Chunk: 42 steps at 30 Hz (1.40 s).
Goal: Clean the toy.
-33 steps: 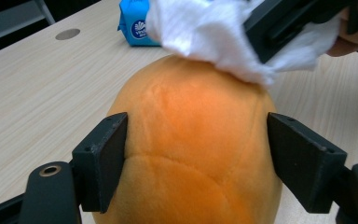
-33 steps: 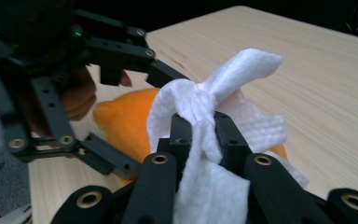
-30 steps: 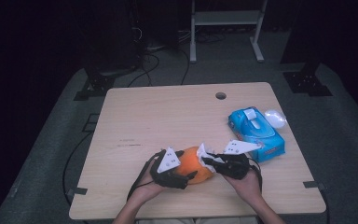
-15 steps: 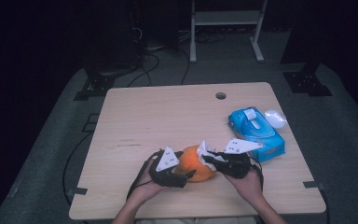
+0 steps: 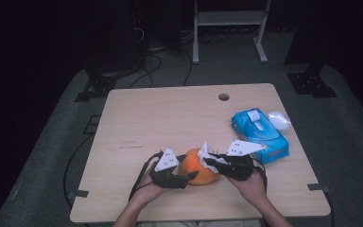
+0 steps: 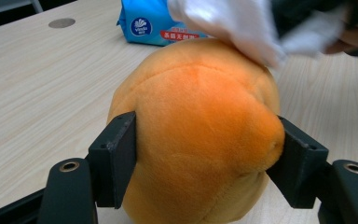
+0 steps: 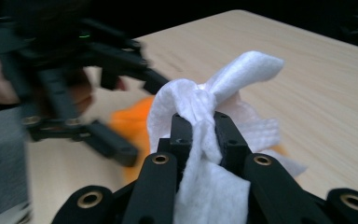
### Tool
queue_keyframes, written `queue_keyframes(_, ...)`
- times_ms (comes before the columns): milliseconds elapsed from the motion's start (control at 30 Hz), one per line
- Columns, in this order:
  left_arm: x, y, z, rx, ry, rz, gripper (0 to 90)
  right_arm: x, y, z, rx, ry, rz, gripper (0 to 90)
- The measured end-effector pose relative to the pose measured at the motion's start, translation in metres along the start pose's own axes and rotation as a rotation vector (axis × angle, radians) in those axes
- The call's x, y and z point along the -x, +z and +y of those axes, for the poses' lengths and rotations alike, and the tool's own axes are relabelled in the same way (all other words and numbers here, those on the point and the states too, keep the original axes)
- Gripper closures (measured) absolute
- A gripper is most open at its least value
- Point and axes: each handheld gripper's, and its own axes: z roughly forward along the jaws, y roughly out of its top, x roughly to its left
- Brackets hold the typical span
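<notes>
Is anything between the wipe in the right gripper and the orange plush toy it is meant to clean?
Nothing visible. The right gripper is shut on the white wipe, which already lies against the top of the orange plush toy. The left gripper has just been closing, its jaws against the toy's sides.

A recording lab or studio is suggested rather than a home. A single pale wooden table [image 5: 170, 123] with a round cable hole [image 5: 224, 97] is set on grey carpet [image 5: 52, 156] in a darkened room; beyond the far edge of the table from the grippers, black stand feet [image 5: 96, 89] and loose cables [image 5: 156, 59] are seen on the floor, and the legs of a white metal frame [image 5: 227, 33] are placed farther back still. Brackets [image 5: 317, 187] are fixed at the table's near corners, close beside the person's hands.
</notes>
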Motion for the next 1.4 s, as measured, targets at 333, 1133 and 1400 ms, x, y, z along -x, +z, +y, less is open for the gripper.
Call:
queue_keyframes(333,-0.011,-0.007,0.002,0.054,-0.161,-0.012,20.9,0.005,0.002,-0.014,-0.047,0.048,-0.006,79.3)
queue_keyframes(1133,-0.003,0.0,0.002,0.018,-0.074,-0.01,15.4,-0.011,0.008,-0.012,-0.032,0.021,0.101,79.0)
queue_keyframes(1400,0.008,0.006,0.0,-0.019,0.02,0.012,31.2,0.009,0.009,-0.022,-0.03,0.145,0.05,79.0)
